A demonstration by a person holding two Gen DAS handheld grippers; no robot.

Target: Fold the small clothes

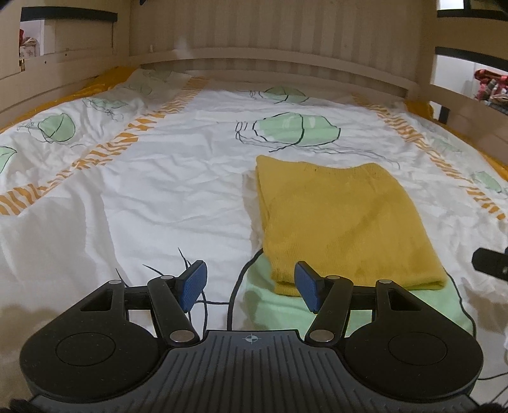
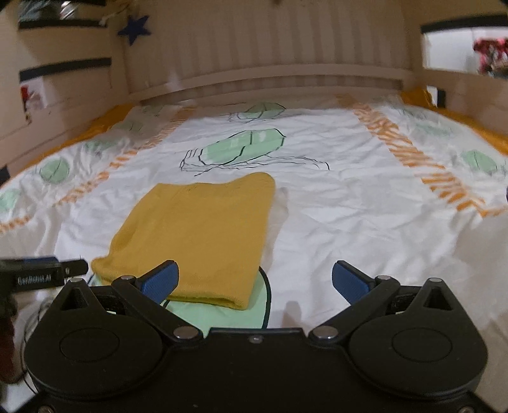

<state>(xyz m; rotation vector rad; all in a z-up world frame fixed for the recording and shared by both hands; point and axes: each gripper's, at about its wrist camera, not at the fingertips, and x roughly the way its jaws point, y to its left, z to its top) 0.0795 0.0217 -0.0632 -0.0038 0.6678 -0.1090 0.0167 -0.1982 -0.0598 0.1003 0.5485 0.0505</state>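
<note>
A yellow garment [image 1: 346, 222] lies folded into a flat rectangle on the bed cover [image 1: 177, 178], its near edge resting on a green printed patch of that cover. The cover is white with green shapes outlined in black and two orange striped bands running from near to far; it is creased throughout. The left gripper [image 1: 250, 287] hovers above the cover at the near left corner of the garment, its blue-padded fingers [image 1: 194, 286] standing moderately apart with nothing between them; the right pad shows just in front of the garment's near edge, and contact with it cannot be confirmed. The right gripper [image 2: 255, 282] hovers at the garment's near right corner, fingers [image 2: 349, 282] spread wide and empty; its left pad overlaps the garment's near edge in the view, and whether it touches the cloth cannot be told. In the right wrist view the garment sits left of centre, and part of the left gripper shows at the left edge. A pale wooden headboard [image 1: 270, 60] with vertical slats closes the far end of the bed. A dark blue star [image 2: 135, 28] hangs on the wall at far left.
</note>
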